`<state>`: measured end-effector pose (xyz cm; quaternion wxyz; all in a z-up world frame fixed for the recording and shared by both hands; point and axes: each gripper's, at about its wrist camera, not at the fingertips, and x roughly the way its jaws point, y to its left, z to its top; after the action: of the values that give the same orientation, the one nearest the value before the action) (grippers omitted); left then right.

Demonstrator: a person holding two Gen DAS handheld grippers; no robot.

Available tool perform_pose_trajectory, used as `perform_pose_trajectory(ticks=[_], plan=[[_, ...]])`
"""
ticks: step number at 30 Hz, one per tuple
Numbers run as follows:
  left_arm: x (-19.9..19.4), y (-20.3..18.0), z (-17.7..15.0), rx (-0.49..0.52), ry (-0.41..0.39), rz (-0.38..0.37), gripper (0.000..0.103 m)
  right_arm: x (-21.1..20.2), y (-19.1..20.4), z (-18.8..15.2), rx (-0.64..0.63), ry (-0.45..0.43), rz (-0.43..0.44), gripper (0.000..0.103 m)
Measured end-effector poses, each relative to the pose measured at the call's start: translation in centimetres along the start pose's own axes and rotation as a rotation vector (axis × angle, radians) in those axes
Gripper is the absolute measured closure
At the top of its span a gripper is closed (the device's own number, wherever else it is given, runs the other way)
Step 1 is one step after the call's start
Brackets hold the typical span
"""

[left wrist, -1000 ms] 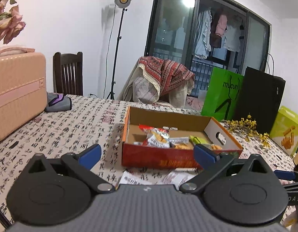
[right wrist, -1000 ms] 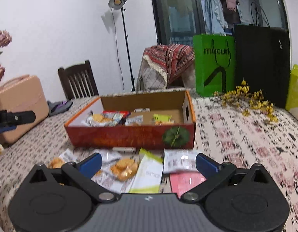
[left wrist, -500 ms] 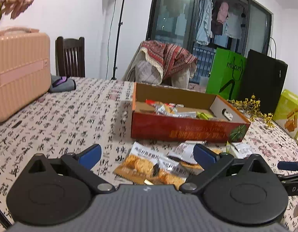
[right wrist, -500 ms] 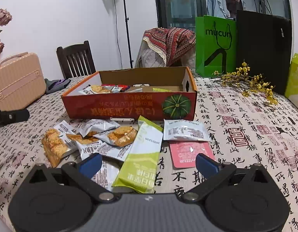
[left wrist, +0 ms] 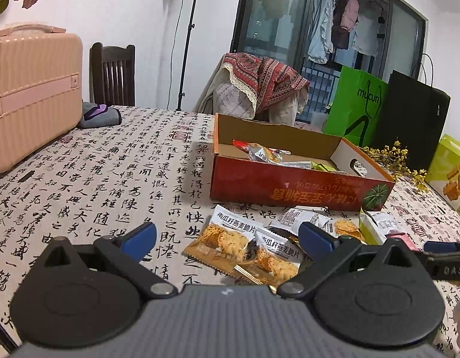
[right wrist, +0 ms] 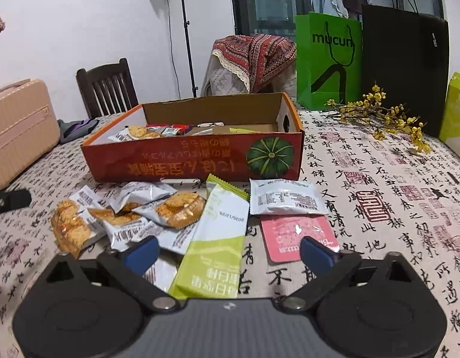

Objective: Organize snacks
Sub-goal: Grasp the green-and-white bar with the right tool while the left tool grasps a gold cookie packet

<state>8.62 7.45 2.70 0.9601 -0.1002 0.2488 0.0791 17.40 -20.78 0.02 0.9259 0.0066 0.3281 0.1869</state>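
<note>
With its jaws just narrowing yet spread and empty, the right gripper (right wrist: 228,252) is straddling the green packet (right wrist: 213,238) lying before the box (right wrist: 194,161) mid-table, so it should be pinching the packet's edges squarely.

Open red cardboard box (right wrist: 194,161) at centre of calligraphy-print tablecloth (right wrist: 379,197); several wrapped snacks inside. Loose packets in front of box: orange cracker packets (right wrist: 71,223) left, long green-and-white sachet (right wrist: 215,238) middle, white sachet (right wrist: 285,198) right, overlapping pink sachet (right wrist: 292,234) nearer. Pink hard-shell case (left wrist: 30,95) far left. Green paper bag (right wrist: 327,62) behind box, right.
</note>
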Motion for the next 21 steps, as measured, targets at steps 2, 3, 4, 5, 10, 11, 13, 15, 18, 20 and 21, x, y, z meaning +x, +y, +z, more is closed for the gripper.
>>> perform_pose_trajectory(ticks=[2, 3, 4, 5, 10, 11, 13, 15, 18, 20, 21], plan=[[0.1, 0.0, 0.0, 0.000, 0.003, 0.003, 0.000, 0.5, -0.1, 0.3, 0.012, 0.006, 0.009, 0.021], [0.1, -0.1, -0.1, -0.001, 0.004, 0.005, 0.000, 0.9, -0.2, 0.5, 0.023, 0.012, 0.016, 0.028], [0.2, -0.1, 0.0, -0.003, 0.006, 0.005, 0.000, 1.3, -0.2, 0.6, 0.034, 0.020, 0.023, 0.030], [0.3, -0.1, -0.1, -0.003, 0.007, 0.005, 0.000, 1.6, -0.3, 0.7, 0.051, 0.029, 0.031, 0.031], [0.6, 0.0, -0.2, -0.008, 0.014, 0.010, 0.000, 3.6, -0.3, 0.7, 0.115, 0.087, 0.047, 0.048], [0.6, 0.0, -0.2, -0.007, 0.015, 0.012, 0.000, 3.8, -0.3, 0.5, 0.121, 0.086, 0.049, 0.051], [0.7, 0.0, -0.2, -0.003, 0.017, 0.016, 0.000, 3.7, -0.5, 0.3, 0.138, 0.071, 0.065, 0.058], [0.8, 0.0, -0.2, -0.003, 0.019, 0.020, 0.000, 3.4, -0.8, 0.1, 0.152, 0.059, 0.070, 0.064], [1.1, 0.1, -0.1, -0.010, 0.022, 0.022, 0.000, 2.6, -0.9, -0.1, 0.139, 0.025, 0.058, 0.065], [1.4, -0.1, -0.2, -0.007, 0.033, 0.022, 0.000, 2.1, -1.0, -0.2, 0.131, 0.001, 0.056, 0.065], [1.6, -0.3, -0.3, -0.003, 0.040, 0.022, 0.000, 1.8, -1.0, -0.2, 0.128, -0.010, 0.055, 0.065]])
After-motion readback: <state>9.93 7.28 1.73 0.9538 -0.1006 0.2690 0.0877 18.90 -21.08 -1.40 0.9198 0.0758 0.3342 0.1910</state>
